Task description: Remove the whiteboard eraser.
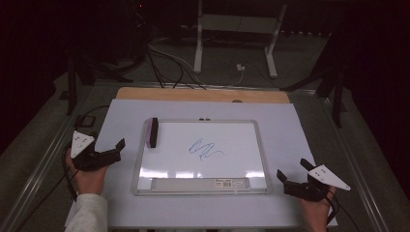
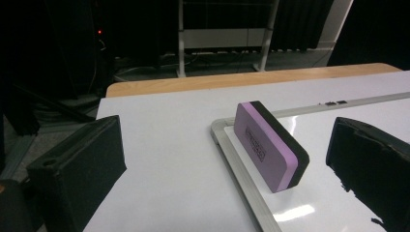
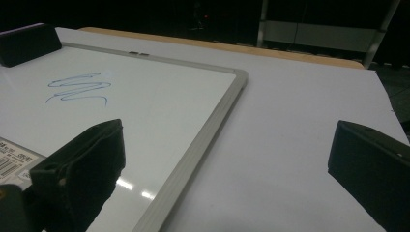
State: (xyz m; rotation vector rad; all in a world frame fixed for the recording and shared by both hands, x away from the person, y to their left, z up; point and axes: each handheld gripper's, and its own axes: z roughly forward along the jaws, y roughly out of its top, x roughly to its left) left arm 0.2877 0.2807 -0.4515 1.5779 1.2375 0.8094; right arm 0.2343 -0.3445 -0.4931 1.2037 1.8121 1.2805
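A purple-and-black whiteboard eraser (image 2: 270,145) stands on its long edge at the far left corner of a whiteboard (image 1: 140,159) on the desk (image 1: 285,121), well apart from a blue scribble (image 1: 205,149) at mid-board. The left hand-held gripper (image 1: 113,151), jaws spread wide and empty, points at the eraser, likely to grasp it; the right hand-held gripper (image 1: 290,176) waits beside the board's near right corner, jaws apart
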